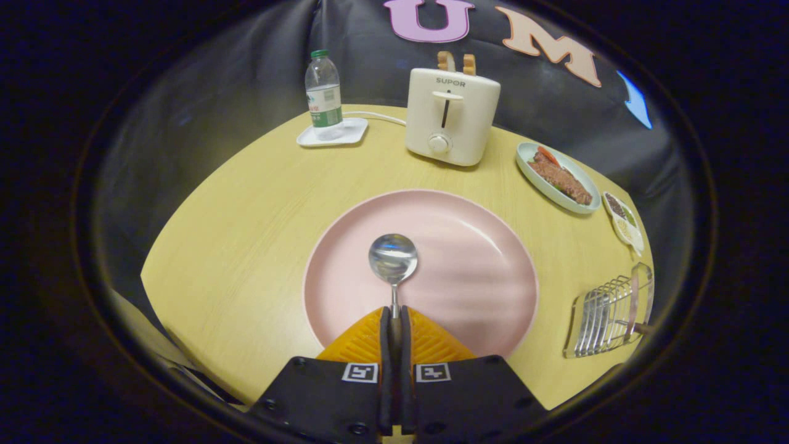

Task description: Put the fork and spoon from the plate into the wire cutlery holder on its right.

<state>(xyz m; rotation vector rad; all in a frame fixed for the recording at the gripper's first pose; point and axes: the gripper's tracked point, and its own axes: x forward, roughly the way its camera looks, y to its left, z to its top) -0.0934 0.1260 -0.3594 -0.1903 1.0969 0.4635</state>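
1. Dark cloth walls the booth behind a pale wooden counter (246, 203), and everything I need sits on that counter within reach.
2. Pinched between my tool's (395, 320) fingers is the spoon (393, 259): they are pressed together on its thin handle, with the bowl sticking out ahead at 12 o'clock. I grip low on the handle so the bowl stays free, which I judge will help when I drop it handle-first.
3. Under the spoon is the pink plate (468, 246), and the spoon's bowl hangs over the plate's middle. I cannot tell whether it touches the plate or is just lifted off it.
4. At about 4 o'clock from the plate stands the wire cutlery holder (607, 314), apart from the plate's rim; something slim with a pale handle already leans in it, perhaps the fork, though it is too small to be sure.
5. My next move, I judge, is a swing toward 4 o'clock.
6. Farther out, at 12 o'clock beyond the plate, stands a toaster (451, 117); a water bottle (323, 92) on a small tray (354, 132) is at 11 o'clock, and a dish of food (558, 179) at 2 o'clock, all out of my path.
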